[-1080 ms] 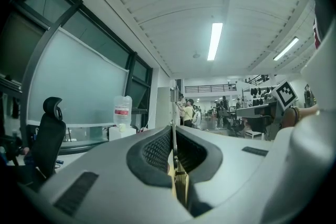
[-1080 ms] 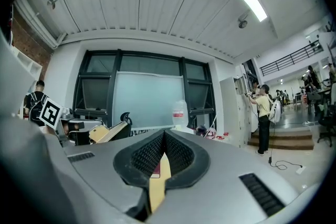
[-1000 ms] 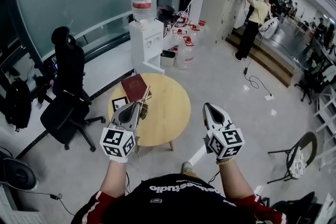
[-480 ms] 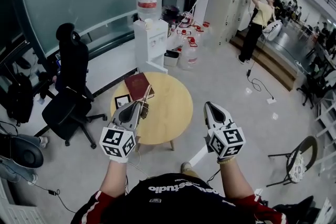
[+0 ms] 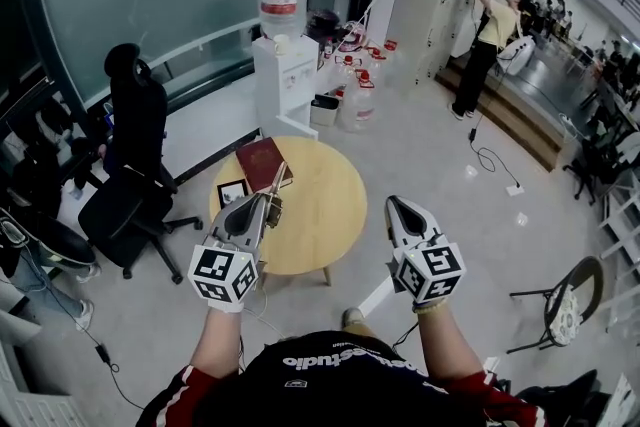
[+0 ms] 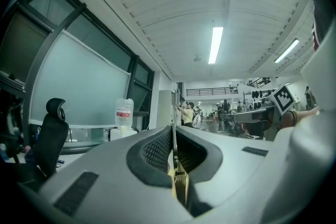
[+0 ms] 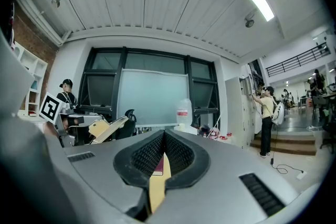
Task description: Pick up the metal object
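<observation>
Grey office floor spreads below us, with a round wooden table (image 5: 325, 215) straight ahead. A red book (image 5: 262, 163) and a small frame (image 5: 231, 193) lie at its far left side. Behind the table stands a water cooler (image 5: 282, 65), and a black chair (image 5: 128, 185) sits off to the left.

We hold the left hand-held gripper (image 5: 262, 202) level above the near left part of the table. Its jaws are fully closed on the metal object (image 5: 277, 183), a thin, pale strip pinched edge-on between the pads. Its free end sticks out past the tips toward the book. The object is therefore off the table and in our grip, and we judge the pick-up as good as done.

The right hand-held gripper (image 5: 392, 203) hangs level to the right of the table, well apart from the left one. Its jaws meet at the tips with nothing between them; only table and book show through the slit lower down.

We expect the object to be light and stiff, so weight is no worry. Its smooth, narrow faces look slippery, though, and so thin a piece could pivot or slide between the ribbed pads if knocked. The hold seems best as it is, with the flat faces against the pads and well back from the free end. What exactly the object is, we cannot tell.
</observation>
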The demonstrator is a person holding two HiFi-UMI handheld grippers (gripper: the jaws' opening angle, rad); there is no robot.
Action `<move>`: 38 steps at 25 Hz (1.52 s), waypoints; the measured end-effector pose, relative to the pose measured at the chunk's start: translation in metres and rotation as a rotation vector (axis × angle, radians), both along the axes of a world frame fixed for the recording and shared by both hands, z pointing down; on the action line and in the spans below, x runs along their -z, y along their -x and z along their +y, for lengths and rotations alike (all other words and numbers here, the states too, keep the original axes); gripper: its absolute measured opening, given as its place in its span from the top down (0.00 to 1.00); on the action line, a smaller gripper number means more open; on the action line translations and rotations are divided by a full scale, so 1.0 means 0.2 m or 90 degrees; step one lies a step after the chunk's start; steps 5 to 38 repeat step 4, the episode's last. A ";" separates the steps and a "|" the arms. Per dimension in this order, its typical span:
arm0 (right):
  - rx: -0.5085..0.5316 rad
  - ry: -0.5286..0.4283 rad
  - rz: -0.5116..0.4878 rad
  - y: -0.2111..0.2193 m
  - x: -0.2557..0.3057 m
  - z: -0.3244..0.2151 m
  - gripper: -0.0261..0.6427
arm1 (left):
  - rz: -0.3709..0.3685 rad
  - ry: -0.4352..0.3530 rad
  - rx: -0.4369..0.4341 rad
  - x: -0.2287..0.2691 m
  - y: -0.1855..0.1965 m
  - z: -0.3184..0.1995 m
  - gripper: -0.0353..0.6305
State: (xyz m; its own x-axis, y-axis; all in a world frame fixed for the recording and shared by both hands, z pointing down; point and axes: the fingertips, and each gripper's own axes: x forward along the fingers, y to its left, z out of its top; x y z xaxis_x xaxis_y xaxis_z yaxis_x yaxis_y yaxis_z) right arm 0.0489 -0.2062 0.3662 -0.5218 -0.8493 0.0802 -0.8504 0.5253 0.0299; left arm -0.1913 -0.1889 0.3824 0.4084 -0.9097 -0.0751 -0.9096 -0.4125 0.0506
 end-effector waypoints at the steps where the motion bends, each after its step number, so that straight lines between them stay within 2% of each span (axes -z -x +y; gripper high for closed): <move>1: 0.000 0.000 0.000 0.00 0.00 0.00 0.92 | 0.000 0.000 0.000 0.00 0.00 0.00 0.92; 38: 0.001 0.001 0.001 0.01 0.00 0.01 0.92 | 0.006 0.001 -0.001 -0.02 0.01 -0.01 0.92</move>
